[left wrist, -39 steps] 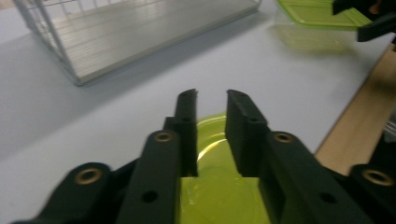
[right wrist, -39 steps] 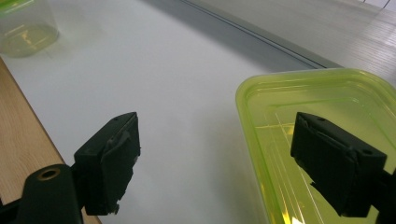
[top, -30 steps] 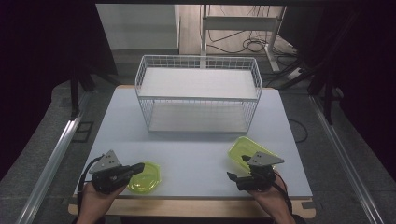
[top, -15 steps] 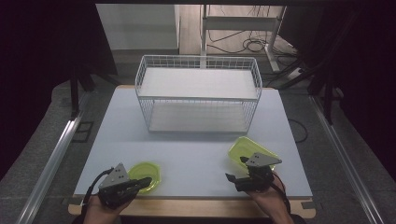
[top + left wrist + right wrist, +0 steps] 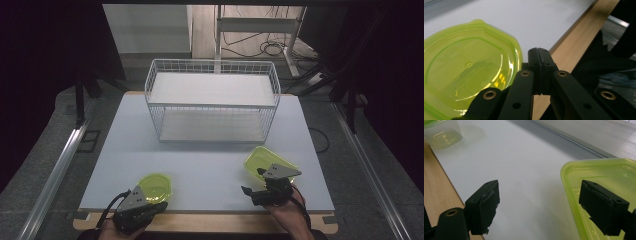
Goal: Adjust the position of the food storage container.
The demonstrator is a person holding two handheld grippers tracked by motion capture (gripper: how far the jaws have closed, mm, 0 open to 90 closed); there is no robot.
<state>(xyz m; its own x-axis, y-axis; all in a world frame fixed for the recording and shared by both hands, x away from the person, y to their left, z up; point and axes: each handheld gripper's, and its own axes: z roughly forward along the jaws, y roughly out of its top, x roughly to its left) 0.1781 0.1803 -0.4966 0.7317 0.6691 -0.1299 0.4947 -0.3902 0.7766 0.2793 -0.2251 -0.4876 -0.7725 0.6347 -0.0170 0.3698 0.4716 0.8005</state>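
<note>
High view: a round yellow-green bowl [image 5: 155, 187] sits upright near the table's [image 5: 210, 165] front edge, just beside the closed left tool [image 5: 159, 207]. The open right tool [image 5: 254, 183] straddles the rectangular container's [image 5: 262, 161] rim.

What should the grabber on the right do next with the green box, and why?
Probably close on the box wall. The right gripper is open, with one jaw inside the rectangular green container and the other outside over the white table, so its near wall already sits between the jaws, not yet pinched.
</note>
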